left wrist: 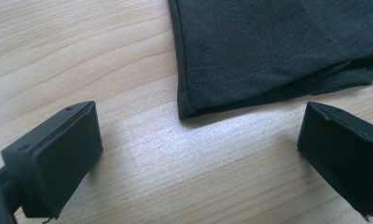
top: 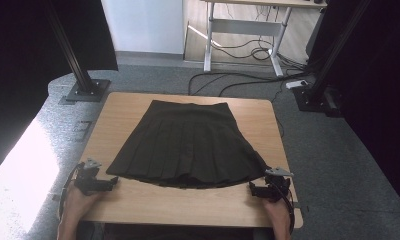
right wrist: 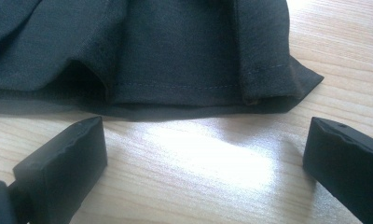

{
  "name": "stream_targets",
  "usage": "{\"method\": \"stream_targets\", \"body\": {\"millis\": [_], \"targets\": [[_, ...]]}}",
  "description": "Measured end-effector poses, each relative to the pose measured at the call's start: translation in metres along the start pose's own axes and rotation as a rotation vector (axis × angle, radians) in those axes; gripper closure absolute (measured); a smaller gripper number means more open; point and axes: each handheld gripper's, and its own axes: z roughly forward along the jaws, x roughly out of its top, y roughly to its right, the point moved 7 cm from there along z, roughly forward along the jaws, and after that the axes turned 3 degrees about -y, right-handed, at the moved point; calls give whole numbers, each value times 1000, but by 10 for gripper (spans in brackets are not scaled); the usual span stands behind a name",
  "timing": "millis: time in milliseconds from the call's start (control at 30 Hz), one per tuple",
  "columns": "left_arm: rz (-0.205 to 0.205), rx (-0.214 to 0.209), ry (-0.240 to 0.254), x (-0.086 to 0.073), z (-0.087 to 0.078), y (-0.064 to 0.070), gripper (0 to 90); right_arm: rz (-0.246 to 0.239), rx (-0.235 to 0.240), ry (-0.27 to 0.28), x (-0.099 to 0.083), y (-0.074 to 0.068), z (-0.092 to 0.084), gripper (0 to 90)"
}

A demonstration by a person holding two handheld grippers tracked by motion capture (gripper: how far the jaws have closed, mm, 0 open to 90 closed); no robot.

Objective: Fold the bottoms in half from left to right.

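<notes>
Skirt hem corners facing two wide-open, empty grippers.
Left gripper at lower left, right gripper at lower right (seemingly equally near); hem runs left-right.

The skirt was black, with vertical pleats fanning toward the hem and a line of matching dark stitching along the hem edge. The table was light wood with a fine grain pattern. Both the left gripper and the right gripper had matte black jaws. The floor was speckled grey.
</notes>
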Motion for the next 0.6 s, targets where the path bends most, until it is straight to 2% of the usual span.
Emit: {"method": "stream_targets", "body": {"millis": [333,600], "targets": [[-10,8,2,3,3,0,0,8,-5,0,1,0,1,0],[24,-16,0,2,1,1,8,6,-1,3,0,0,0,0]]}}
